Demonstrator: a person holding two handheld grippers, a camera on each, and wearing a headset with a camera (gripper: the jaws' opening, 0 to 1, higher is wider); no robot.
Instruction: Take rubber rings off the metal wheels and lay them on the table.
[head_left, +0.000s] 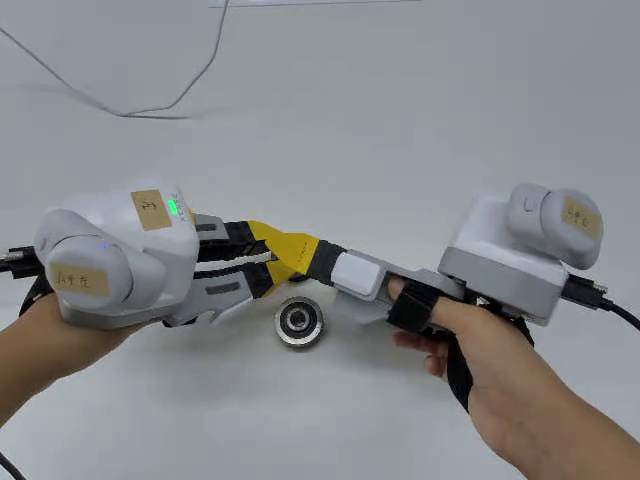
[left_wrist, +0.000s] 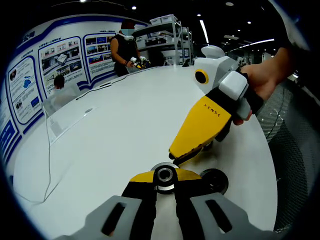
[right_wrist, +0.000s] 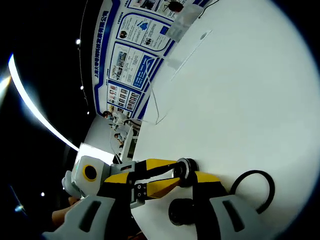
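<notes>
Step in hand: stripping a ring from a wheel held off the bench (head_left: 400, 120).

- My left tongs (head_left: 268, 258) are clamped on a small metal wheel (left_wrist: 165, 176), yellow tips either side of it, holding it just above the surface.
- My right tongs (left_wrist: 173, 156) come in from the opposite side. The jaws are drawn close with a thin slit between them, and the tips are at the wheel's rim. I cannot tell whether they have the rubber pinched or sit just short of it.
- One loose rubber ring (right_wrist: 250, 173) already lies flat on the bench near the right tongs, so I judge the job is partly done.
- A second wheel (head_left: 299, 322) sits on the bench just below the meeting tips. It has a bright metal face, a dark hub and a dark band round the edge, so its ring is probably not yet off.

Next move, as I judge it: get a sure nip on the edge of the band, then peel it sideways over the rim while the left tongs hold steady. After that, lay it beside the loose ring.

The held wheel is silver with a dark centre bore. The rubber looks thin, black and limp.
</notes>
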